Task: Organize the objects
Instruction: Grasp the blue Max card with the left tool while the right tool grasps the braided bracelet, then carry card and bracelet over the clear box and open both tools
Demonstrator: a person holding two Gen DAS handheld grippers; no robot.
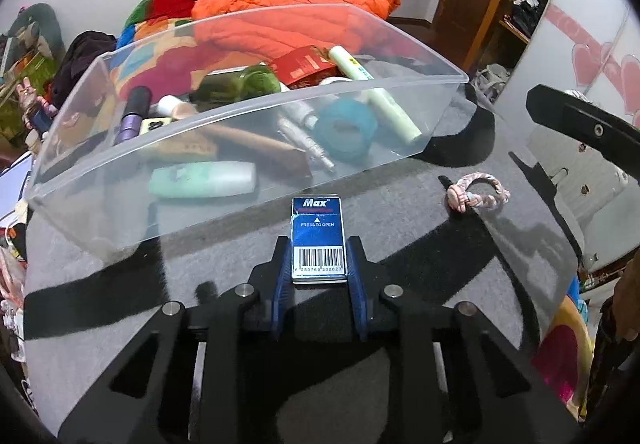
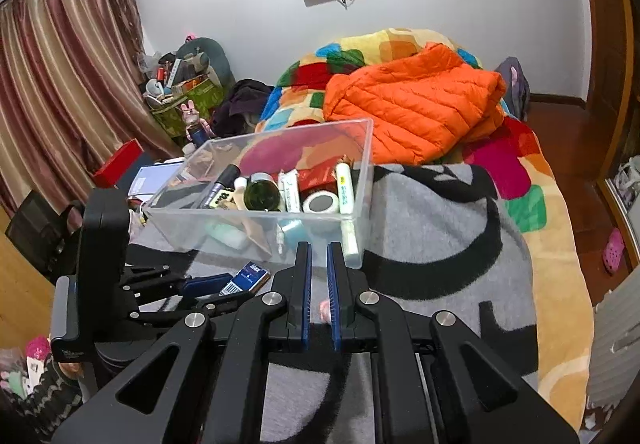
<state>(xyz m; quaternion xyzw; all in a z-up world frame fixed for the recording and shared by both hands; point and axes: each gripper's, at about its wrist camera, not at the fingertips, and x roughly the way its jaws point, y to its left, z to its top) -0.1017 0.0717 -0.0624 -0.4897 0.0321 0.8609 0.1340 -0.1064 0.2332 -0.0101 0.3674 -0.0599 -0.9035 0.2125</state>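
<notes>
left wrist view shows my left gripper [image 1: 319,256] clamped on the small blue cardboard staple box [image 1: 318,234], long axis pointing at the clear plastic bin [image 1: 240,111] just ahead, while my right gripper [image 2: 319,264] hangs closed and empty.

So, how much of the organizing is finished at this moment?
Mostly done: the clear bin already holds bottles, tubes and a tape roll. In hand: the left gripper is shut on the blue Max box, which lies on the grey blanket. Left: the braided ring beside it. The right gripper is shut, empty.
</notes>
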